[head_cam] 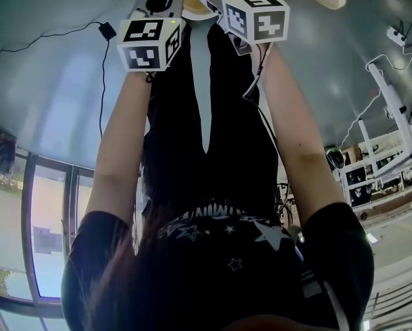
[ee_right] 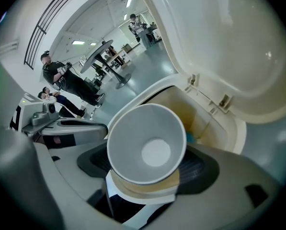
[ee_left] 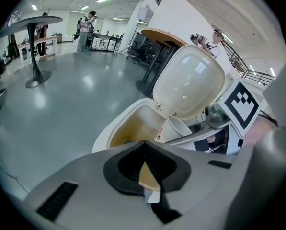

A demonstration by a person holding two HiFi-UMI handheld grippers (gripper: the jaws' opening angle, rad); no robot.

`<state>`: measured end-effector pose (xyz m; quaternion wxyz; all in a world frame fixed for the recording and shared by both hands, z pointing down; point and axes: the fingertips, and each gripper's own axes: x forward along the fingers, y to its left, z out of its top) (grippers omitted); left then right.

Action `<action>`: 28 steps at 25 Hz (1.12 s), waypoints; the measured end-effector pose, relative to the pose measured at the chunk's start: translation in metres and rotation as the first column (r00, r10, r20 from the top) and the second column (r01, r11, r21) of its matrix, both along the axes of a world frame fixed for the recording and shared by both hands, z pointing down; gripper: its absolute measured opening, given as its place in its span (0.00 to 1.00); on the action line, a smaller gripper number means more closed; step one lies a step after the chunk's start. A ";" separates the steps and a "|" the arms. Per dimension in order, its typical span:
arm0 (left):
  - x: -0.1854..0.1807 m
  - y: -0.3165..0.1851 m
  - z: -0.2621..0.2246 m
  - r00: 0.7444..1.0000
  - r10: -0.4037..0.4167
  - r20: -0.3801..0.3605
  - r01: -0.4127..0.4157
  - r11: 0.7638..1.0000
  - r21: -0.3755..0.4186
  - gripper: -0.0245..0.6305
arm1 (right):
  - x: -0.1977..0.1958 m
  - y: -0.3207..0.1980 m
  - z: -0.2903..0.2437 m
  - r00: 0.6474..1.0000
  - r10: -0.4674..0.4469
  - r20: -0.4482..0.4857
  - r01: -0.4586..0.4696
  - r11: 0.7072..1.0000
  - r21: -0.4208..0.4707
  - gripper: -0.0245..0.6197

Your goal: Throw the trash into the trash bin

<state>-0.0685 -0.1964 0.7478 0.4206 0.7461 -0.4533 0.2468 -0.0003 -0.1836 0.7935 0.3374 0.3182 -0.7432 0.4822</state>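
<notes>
The right gripper [ee_right: 147, 153] is holding its jaws spread wide, and the white paper cup [ee_right: 133, 128] is lying loosely between them, mouth toward the camera, just above the open trash bin [ee_right: 238, 134]; the left gripper [ee_left: 143, 145] is showing its jaws pinched together, empty. The bin is standing on a glossy grey floor [ee_left: 61, 95] in a bright open hall, where a round pedestal table [ee_left: 35, 20] and a few people are standing well back. Its cream lid [ee_right: 229, 47] is tilting up behind the mouth, and a tan inner wall with a small teal patch is showing inside.
</notes>
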 end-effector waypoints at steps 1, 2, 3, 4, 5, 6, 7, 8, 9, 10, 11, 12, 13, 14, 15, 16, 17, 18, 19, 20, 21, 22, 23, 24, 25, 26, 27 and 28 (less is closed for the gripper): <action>0.000 -0.001 -0.001 1.000 0.002 0.001 -0.002 1.000 0.002 0.05 | 0.000 -0.001 -0.001 1.000 -0.002 -0.002 0.002 1.000 0.001 0.61; 0.001 -0.002 -0.002 1.000 0.003 0.001 -0.003 1.000 0.004 0.05 | 0.001 -0.001 -0.001 1.000 -0.005 -0.004 0.005 1.000 0.002 0.62; 0.002 -0.003 -0.003 1.000 0.005 0.002 -0.005 1.000 0.004 0.05 | 0.001 -0.002 -0.002 1.000 -0.006 -0.006 0.006 1.000 0.003 0.63; 0.002 -0.003 -0.004 1.000 0.007 0.001 -0.007 1.000 0.004 0.05 | 0.001 -0.002 -0.003 1.000 -0.007 -0.008 0.007 1.000 0.004 0.63; 0.002 -0.003 -0.005 1.000 0.009 0.001 -0.009 1.000 0.004 0.05 | 0.002 -0.002 -0.003 1.000 -0.008 -0.011 0.008 1.000 0.005 0.64; 0.002 -0.002 -0.007 1.000 0.011 0.000 -0.011 1.000 0.006 0.05 | 0.002 -0.002 -0.005 1.000 -0.007 -0.013 0.007 1.000 0.008 0.65; 0.002 -0.002 -0.009 1.000 0.013 0.000 -0.013 1.000 0.008 0.05 | 0.001 -0.002 -0.007 1.000 -0.005 -0.014 0.005 1.000 0.011 0.65; 0.001 0.000 -0.011 1.000 0.015 0.001 -0.015 1.000 0.010 0.05 | 0.000 -0.002 -0.010 1.000 -0.002 -0.014 0.002 1.000 0.015 0.65; -0.001 0.001 -0.014 1.000 0.016 0.002 -0.016 1.000 0.011 0.05 | -0.001 -0.002 -0.012 1.000 0.000 -0.013 0.000 1.000 0.018 0.65; -0.001 0.003 -0.016 1.000 0.018 0.004 -0.018 1.000 0.012 0.05 | -0.001 -0.001 -0.014 1.000 0.001 -0.012 -0.001 1.000 0.019 0.65; -0.001 0.005 -0.018 1.000 0.019 0.004 -0.019 1.000 0.011 0.05 | -0.001 0.000 -0.016 1.000 0.001 -0.012 0.000 1.000 0.019 0.65; -0.001 0.006 -0.020 1.000 0.021 0.004 -0.021 1.000 0.010 0.05 | -0.001 0.001 -0.018 1.000 0.000 -0.012 0.000 1.000 0.018 0.65; -0.001 0.007 -0.022 1.000 0.024 0.003 -0.024 1.000 0.011 0.05 | -0.001 0.001 -0.019 1.000 0.000 -0.013 0.000 1.000 0.018 0.65; -0.001 0.007 -0.025 1.000 0.027 0.002 -0.027 1.000 0.014 0.05 | -0.001 0.000 -0.021 1.000 0.002 -0.013 -0.002 1.000 0.020 0.65; -0.002 0.006 -0.029 1.000 0.030 0.002 -0.030 0.999 0.018 0.05 | -0.002 -0.001 -0.024 1.000 0.004 -0.012 -0.004 1.000 0.022 0.65; -0.002 0.006 -0.033 0.999 0.032 0.001 -0.032 0.999 0.022 0.05 | -0.003 -0.002 -0.028 1.000 0.006 -0.010 -0.005 1.000 0.023 0.65; -0.002 0.006 -0.037 0.999 0.034 0.000 -0.034 0.999 0.026 0.05 | -0.003 -0.002 -0.032 1.000 0.007 -0.007 -0.006 1.000 0.021 0.64; -0.001 0.006 -0.041 0.999 0.035 -0.001 -0.035 0.999 0.030 0.05 | -0.003 -0.001 -0.035 1.000 0.007 -0.004 -0.007 1.000 0.018 0.64; 0.000 0.005 -0.045 0.999 0.034 -0.002 -0.034 0.999 0.034 0.05 | -0.002 -0.001 -0.039 1.000 0.009 -0.001 -0.009 1.000 0.014 0.64; 0.000 0.004 -0.049 0.999 0.032 -0.003 -0.032 0.999 0.040 0.05 | -0.001 -0.001 -0.042 1.000 0.012 0.000 -0.012 1.000 0.013 0.64; 0.001 0.003 -0.053 1.000 0.031 -0.005 -0.031 0.998 0.046 0.05 | -0.001 -0.001 -0.045 1.000 0.015 0.001 -0.015 1.000 0.013 0.64; 0.002 0.002 -0.058 1.000 0.030 -0.007 -0.030 0.998 0.052 0.05 | 0.000 0.000 -0.048 1.000 0.015 0.002 -0.015 1.000 0.014 0.64; 0.002 0.001 -0.062 1.000 0.030 -0.008 -0.030 0.998 0.058 0.05 | 0.000 0.000 -0.052 1.000 0.014 0.003 -0.014 1.000 0.017 0.64; 0.002 0.001 -0.066 1.000 0.030 -0.008 -0.030 0.998 0.063 0.05 | -0.001 -0.001 -0.057 1.000 0.012 0.003 -0.012 1.000 0.020 0.64; 0.001 0.001 -0.070 0.999 0.031 -0.007 -0.030 0.997 0.067 0.05 | -0.001 -0.001 -0.063 1.000 0.010 0.000 -0.010 1.000 0.025 0.64; 0.000 0.001 -0.073 0.999 0.032 -0.005 -0.031 0.997 0.070 0.05 | -0.001 -0.002 -0.069 1.000 0.009 -0.005 -0.009 1.000 0.030 0.64; -0.002 0.002 -0.077 0.999 0.033 -0.003 -0.033 0.997 0.074 0.05 | -0.002 -0.002 -0.074 1.000 0.009 -0.007 -0.009 0.999 0.032 0.64; -0.003 0.002 -0.080 0.999 0.034 -0.001 -0.034 0.996 0.077 0.05 | -0.003 -0.001 -0.077 1.000 0.009 -0.004 -0.009 0.999 0.031 0.64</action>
